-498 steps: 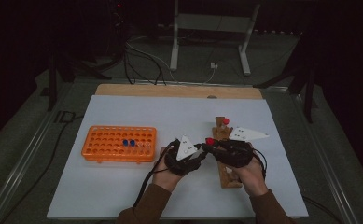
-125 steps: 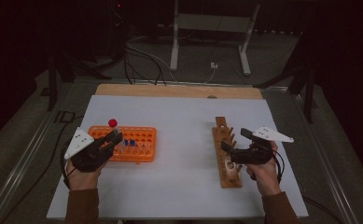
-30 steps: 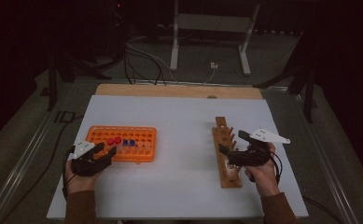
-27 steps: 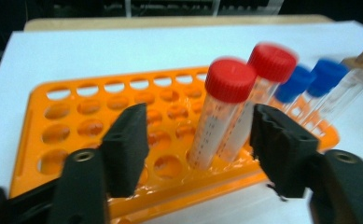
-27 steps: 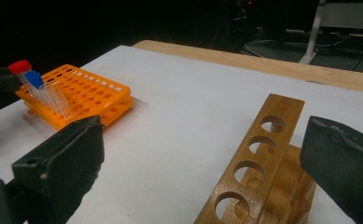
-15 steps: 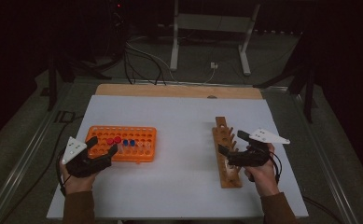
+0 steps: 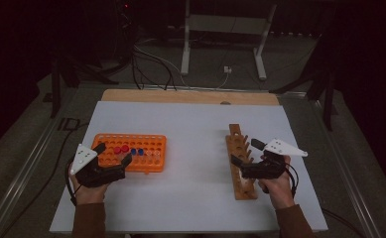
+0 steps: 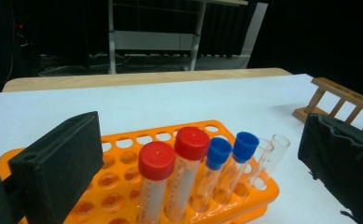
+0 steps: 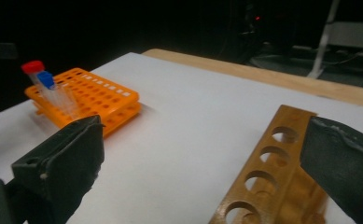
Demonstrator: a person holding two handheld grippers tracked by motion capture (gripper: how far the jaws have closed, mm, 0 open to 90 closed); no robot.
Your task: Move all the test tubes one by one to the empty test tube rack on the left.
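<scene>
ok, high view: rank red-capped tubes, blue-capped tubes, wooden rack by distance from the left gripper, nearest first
From the left gripper:
1. red-capped tubes: in the orange rack, between the open jaws' tips.
2. blue-capped tubes: same rack, just right of the red ones.
3. wooden rack: far right, by the right gripper.

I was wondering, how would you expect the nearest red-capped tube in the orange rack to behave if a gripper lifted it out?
The red-capped tube looks like thin clear plastic, so probably light and fairly stiff. Its smooth round wall may slip between fingers, and laid flat it would likely roll. Standing upright in the orange rack, it should lift straight out, though a tilted pull might catch the hole.
</scene>
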